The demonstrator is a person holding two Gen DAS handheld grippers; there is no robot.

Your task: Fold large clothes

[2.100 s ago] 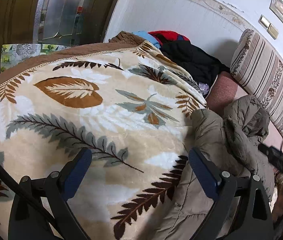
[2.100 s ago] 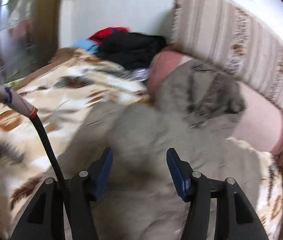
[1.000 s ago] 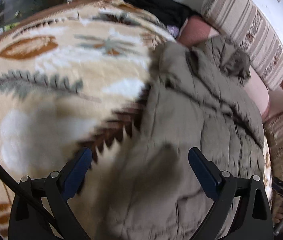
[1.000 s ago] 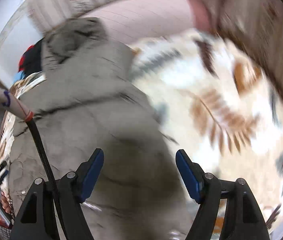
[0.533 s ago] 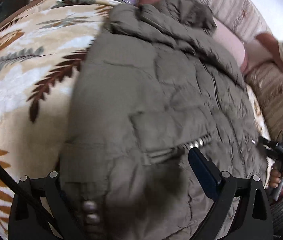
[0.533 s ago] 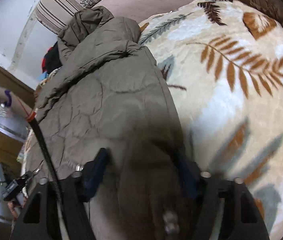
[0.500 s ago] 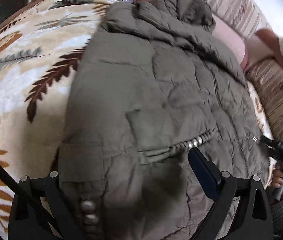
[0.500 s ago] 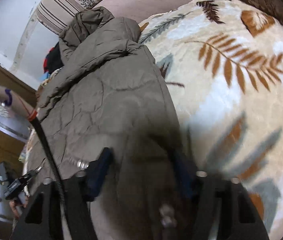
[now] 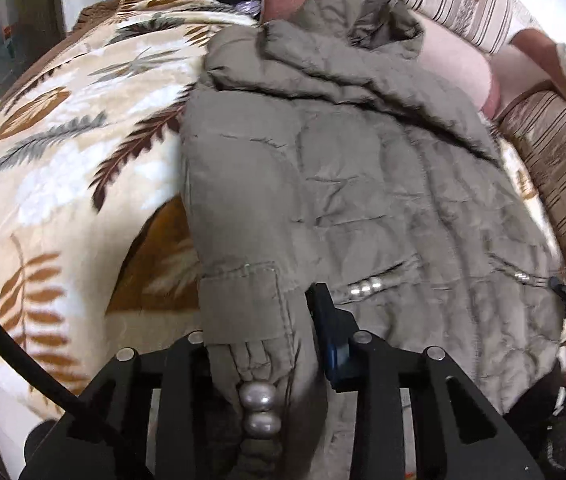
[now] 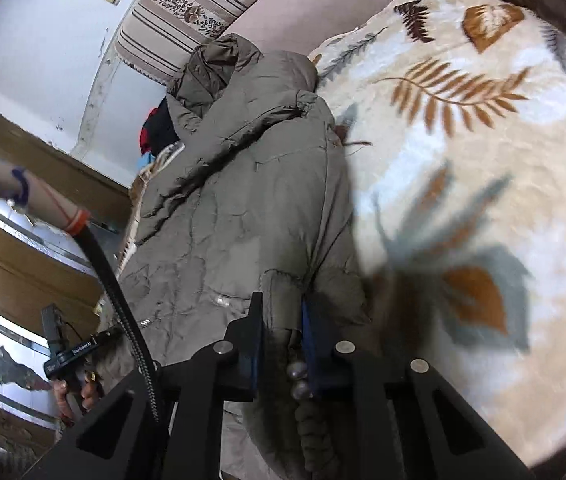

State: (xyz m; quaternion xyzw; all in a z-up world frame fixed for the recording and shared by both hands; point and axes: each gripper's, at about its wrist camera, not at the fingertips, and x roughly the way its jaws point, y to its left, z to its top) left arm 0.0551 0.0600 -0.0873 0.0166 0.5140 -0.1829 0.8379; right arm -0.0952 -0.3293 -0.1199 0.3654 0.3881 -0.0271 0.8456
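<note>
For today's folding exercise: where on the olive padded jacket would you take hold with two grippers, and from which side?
Grip the jacket at its hem corners, coming from the near bottom edge. The flat snap tabs there are thin enough to pinch, and the hood lies far away. Both the left gripper and right gripper are closing on those tabs.

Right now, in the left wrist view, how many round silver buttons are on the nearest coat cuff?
2. Both sit on the coat cuff at the bottom of the picture: one button directly above the other, touching it. More may be hidden lower in the folds.
</note>
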